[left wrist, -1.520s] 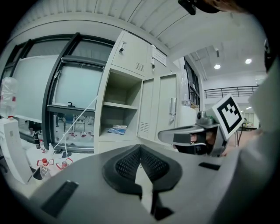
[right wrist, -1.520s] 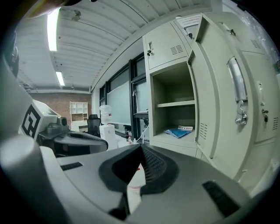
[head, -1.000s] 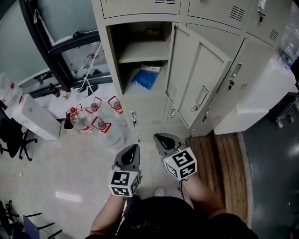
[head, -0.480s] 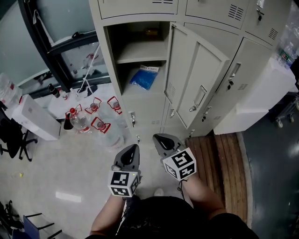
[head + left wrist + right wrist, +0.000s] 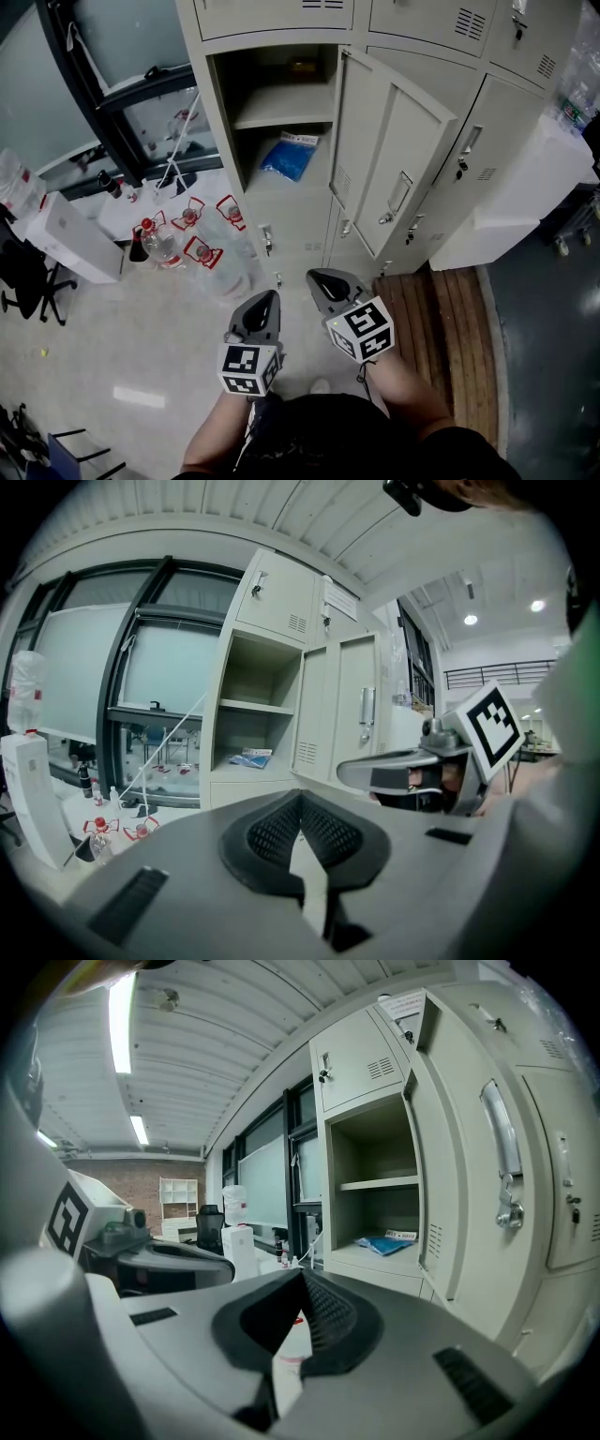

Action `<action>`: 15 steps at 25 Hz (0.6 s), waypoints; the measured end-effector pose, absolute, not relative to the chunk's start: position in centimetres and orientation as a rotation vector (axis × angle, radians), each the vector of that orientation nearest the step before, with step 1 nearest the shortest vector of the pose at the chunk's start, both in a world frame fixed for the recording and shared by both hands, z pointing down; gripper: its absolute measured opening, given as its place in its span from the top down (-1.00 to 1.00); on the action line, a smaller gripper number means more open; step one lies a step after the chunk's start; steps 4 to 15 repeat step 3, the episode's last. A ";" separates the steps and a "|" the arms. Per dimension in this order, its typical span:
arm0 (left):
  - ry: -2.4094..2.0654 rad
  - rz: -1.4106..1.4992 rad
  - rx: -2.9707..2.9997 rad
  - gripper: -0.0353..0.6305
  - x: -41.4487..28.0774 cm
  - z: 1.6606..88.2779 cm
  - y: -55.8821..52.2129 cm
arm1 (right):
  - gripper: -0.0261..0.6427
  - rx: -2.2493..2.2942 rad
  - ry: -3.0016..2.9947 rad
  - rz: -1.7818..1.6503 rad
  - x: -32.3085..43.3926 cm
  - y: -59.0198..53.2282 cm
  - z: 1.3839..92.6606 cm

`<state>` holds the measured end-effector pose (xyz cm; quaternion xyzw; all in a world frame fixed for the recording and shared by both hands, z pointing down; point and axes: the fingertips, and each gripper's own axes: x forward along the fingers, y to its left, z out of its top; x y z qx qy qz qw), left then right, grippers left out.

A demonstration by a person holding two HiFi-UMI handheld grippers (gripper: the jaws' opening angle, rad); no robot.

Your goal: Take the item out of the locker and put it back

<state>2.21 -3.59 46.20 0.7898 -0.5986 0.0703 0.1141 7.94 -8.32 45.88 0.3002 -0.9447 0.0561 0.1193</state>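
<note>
A blue packet (image 5: 288, 155) with a white label lies on the lower shelf of the open locker (image 5: 281, 202); it also shows small in the left gripper view as the blue packet (image 5: 249, 757) and in the right gripper view (image 5: 384, 1243). The locker door (image 5: 394, 155) stands swung out to the right. My left gripper (image 5: 262, 307) and right gripper (image 5: 326, 284) hang side by side low in the head view, well short of the locker. Both are shut with nothing between their pads.
Several water bottles in red-handled carriers (image 5: 192, 246) stand on the floor left of the locker. A white box (image 5: 67, 236) and a black chair (image 5: 23, 272) sit farther left. Closed lockers (image 5: 487, 141) and a wooden floor strip (image 5: 441, 328) lie to the right.
The head view has shifted very slightly; both grippers keep their places and stay shut.
</note>
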 end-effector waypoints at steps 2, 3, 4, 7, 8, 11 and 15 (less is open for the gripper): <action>-1.756 0.206 2.316 0.88 2.2 46.1 -3.5 | 0.92 0.875 -2.763 0.163 7.9 -8.2 45.8; -1.757 0.207 2.317 0.88 2.2 46.1 -3.5 | 0.92 0.874 -2.764 0.163 7.9 -8.2 45.8; -1.757 0.207 2.317 0.88 2.2 46.1 -3.5 | 0.92 0.874 -2.764 0.163 7.9 -8.2 45.8; -1.757 0.207 2.317 0.88 2.2 46.1 -3.5 | 0.92 0.874 -2.764 0.163 7.9 -8.2 45.8; -1.757 0.207 2.317 0.88 2.2 46.1 -3.5 | 0.92 0.874 -2.764 0.163 7.9 -8.2 45.8; -1.757 0.207 2.317 0.88 2.2 46.1 -3.5 | 0.92 0.874 -2.764 0.163 7.9 -8.2 45.8; -1.757 0.207 2.317 0.88 2.2 46.1 -3.5 | 0.92 0.874 -2.764 0.163 7.9 -8.2 45.8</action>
